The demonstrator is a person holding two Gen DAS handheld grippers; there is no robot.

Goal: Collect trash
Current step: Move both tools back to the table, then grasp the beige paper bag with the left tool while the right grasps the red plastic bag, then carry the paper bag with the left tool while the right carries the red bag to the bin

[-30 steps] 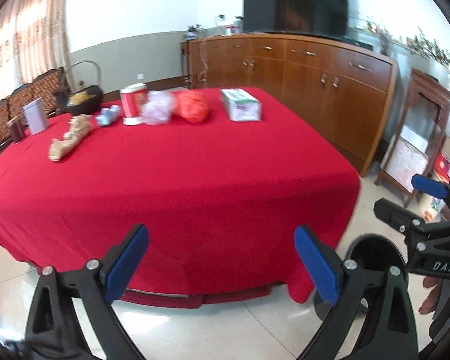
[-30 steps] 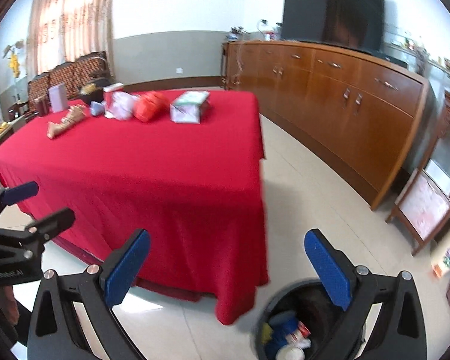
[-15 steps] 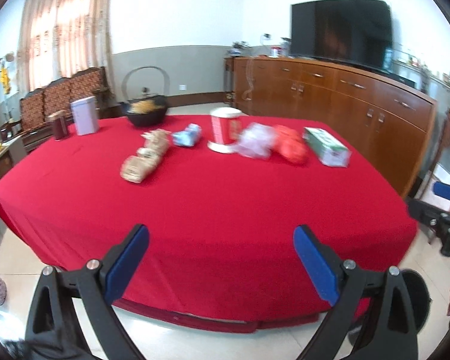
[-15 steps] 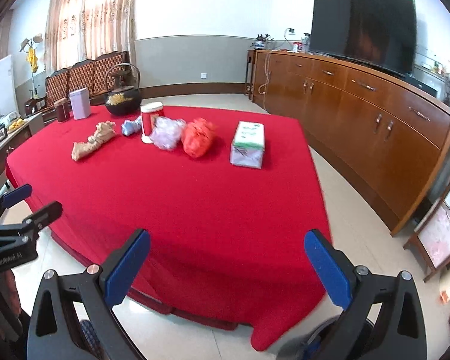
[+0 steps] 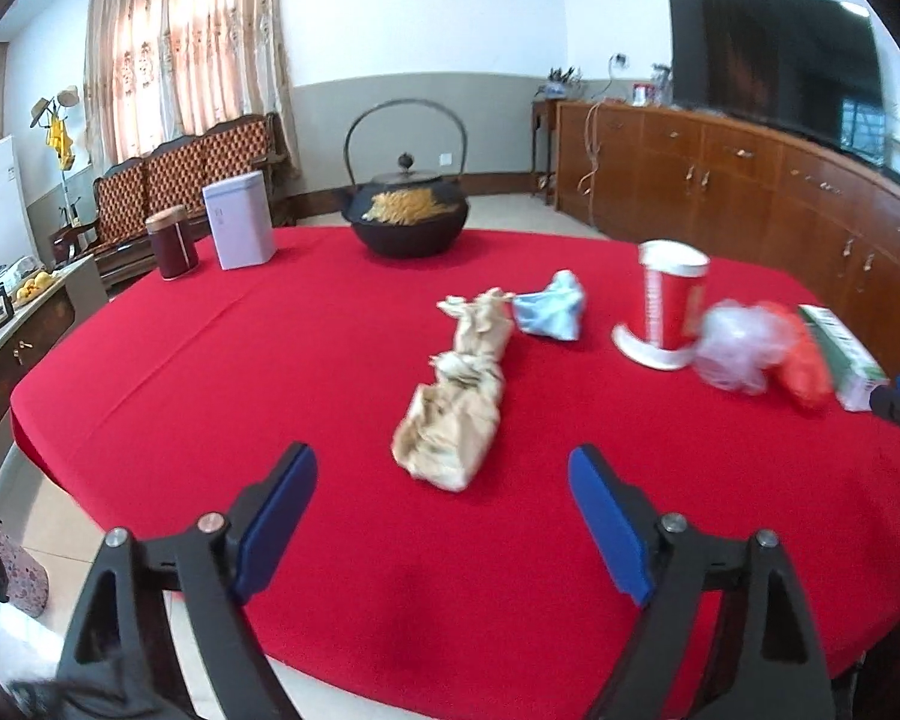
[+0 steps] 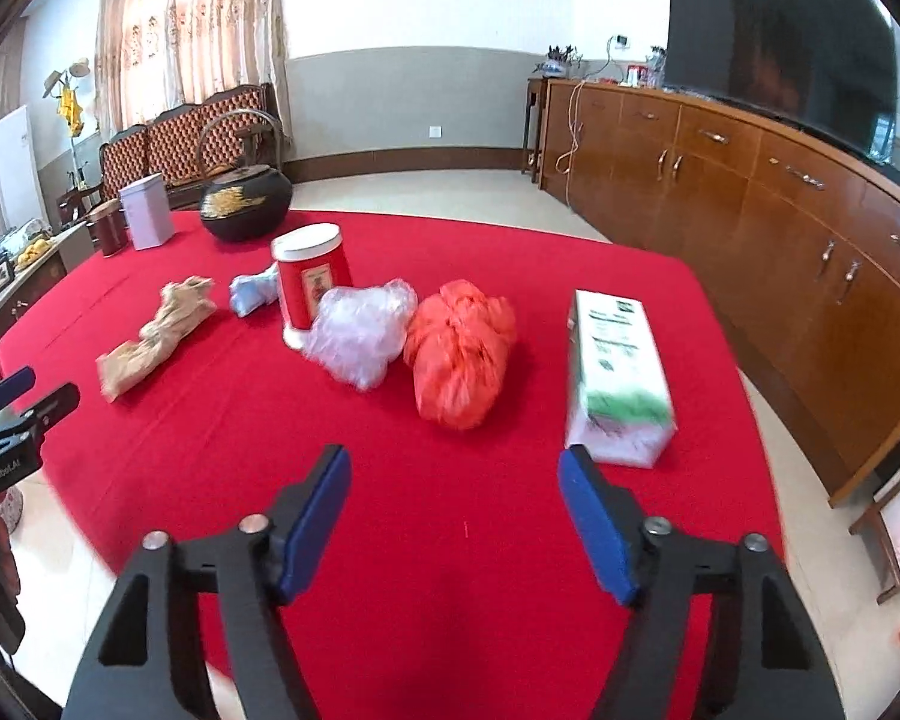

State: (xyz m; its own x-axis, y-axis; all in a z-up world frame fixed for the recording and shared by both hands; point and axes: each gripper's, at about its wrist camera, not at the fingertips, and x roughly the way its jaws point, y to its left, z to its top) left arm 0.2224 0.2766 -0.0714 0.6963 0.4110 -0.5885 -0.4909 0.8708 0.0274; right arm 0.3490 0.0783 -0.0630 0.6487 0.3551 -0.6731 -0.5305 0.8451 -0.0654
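Observation:
Trash lies on a red-clothed table (image 5: 210, 360): a crumpled tan paper bag (image 5: 459, 408), a blue wad (image 5: 552, 306), a clear plastic bag (image 6: 360, 330) and an orange plastic bag (image 6: 459, 354). My left gripper (image 5: 444, 510) is open and empty, above the table just short of the tan bag. My right gripper (image 6: 456, 510) is open and empty, short of the orange bag, which shows blurred in the left wrist view (image 5: 804, 366). The tan bag also shows in the right wrist view (image 6: 156, 336).
A red canister (image 6: 312, 282), a green-white tissue box (image 6: 618, 372), a black iron kettle (image 5: 408, 216), a white tin (image 5: 237, 228) and a brown jar (image 5: 171, 243) stand on the table. A long wooden sideboard (image 6: 750, 192) with a TV runs along the right.
Both grippers have risen from beside the floor bin and moved in over the table, closer to the trash. Both stayed open. The bin is out of view now.

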